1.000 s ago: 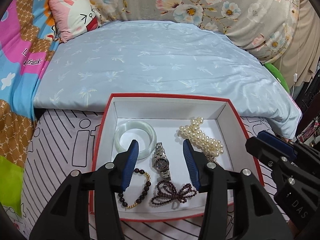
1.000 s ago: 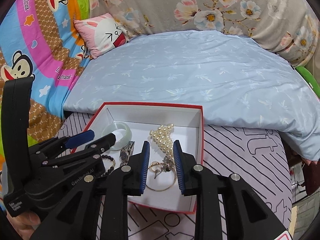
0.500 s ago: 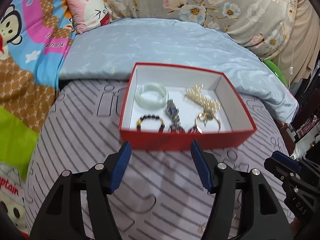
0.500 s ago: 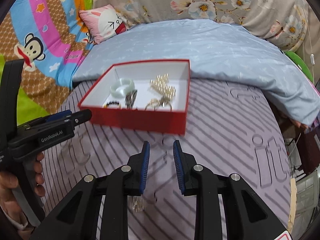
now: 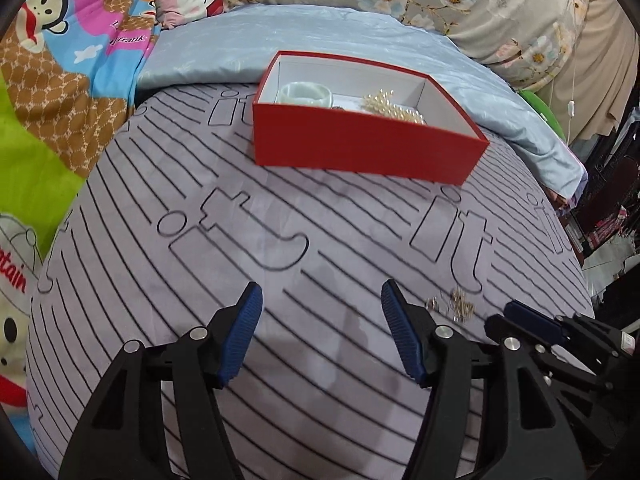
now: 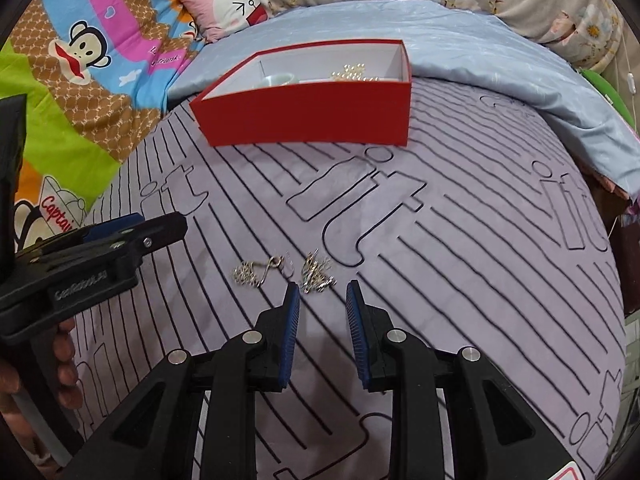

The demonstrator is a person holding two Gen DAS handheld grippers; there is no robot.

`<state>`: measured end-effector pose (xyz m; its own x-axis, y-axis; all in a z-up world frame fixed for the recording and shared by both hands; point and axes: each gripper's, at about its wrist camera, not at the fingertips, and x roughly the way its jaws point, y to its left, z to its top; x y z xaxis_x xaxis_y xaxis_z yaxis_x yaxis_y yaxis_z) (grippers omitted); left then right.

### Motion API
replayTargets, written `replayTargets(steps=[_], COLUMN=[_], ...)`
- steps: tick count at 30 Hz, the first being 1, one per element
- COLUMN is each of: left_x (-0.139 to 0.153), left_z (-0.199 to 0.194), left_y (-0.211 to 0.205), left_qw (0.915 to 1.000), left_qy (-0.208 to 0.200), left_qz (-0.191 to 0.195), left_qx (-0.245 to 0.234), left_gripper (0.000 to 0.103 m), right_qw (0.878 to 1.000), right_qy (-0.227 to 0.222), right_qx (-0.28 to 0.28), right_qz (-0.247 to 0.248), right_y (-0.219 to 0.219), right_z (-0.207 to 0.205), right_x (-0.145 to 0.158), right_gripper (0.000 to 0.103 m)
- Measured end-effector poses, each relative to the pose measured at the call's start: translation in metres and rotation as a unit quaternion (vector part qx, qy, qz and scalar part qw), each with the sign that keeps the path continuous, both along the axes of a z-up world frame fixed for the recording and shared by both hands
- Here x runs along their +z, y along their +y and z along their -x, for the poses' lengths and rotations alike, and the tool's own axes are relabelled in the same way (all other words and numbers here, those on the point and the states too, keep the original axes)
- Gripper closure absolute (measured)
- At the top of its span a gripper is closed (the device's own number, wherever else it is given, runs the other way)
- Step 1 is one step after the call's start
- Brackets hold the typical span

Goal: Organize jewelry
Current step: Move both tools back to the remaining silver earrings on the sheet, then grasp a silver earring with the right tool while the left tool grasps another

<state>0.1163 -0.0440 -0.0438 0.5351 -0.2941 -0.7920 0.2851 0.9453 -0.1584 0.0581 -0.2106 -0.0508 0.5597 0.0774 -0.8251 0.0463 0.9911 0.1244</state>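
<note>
Red box [image 6: 308,116] now sits far ahead; a second ago both tools were over it, and they have since drawn back toward the near bed [image 6: 460,260]. Left tool [image 5: 322,332] gapes wide and empty. Right tool [image 6: 322,328], pads apart, holds nothing just short of a silvery chain [image 6: 284,270] on the striped sheet, likely the next piece to box. Bangle [image 5: 306,94] and pearls [image 5: 394,108] lie inside. Behind: blue quilt [image 6: 460,44], cartoon blanket [image 6: 80,64].
</note>
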Motion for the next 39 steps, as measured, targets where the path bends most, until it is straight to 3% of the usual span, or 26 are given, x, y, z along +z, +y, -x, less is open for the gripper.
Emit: replayTargets(steps=[19, 25, 39], left_x=[-0.014, -0.014, -0.014], left_z=[0.020, 0.022, 0.027], left_y=[0.002, -0.006, -0.041], left_qw=[0.9999, 0.9998, 0.9975], left_qy=[0.009, 0.010, 0.008], left_qz=[-0.010, -0.005, 0.003], left_qx=[-0.006, -0.016, -0.070], left_gripper=[0.043, 0.043, 0.043], right_qw=[1.000, 1.000, 1.000], right_qy=[0.002, 0.002, -0.006], right_qx=[0.004, -0.003, -0.027], right_qz=[0.005, 0.003, -0.011], right_y=[0.008, 0.001, -0.018], right_z=[-0.020, -0.017, -0.001], right_x=[-0.018, -0.019, -0.012], right_gripper=[0.078, 0.092, 0.093])
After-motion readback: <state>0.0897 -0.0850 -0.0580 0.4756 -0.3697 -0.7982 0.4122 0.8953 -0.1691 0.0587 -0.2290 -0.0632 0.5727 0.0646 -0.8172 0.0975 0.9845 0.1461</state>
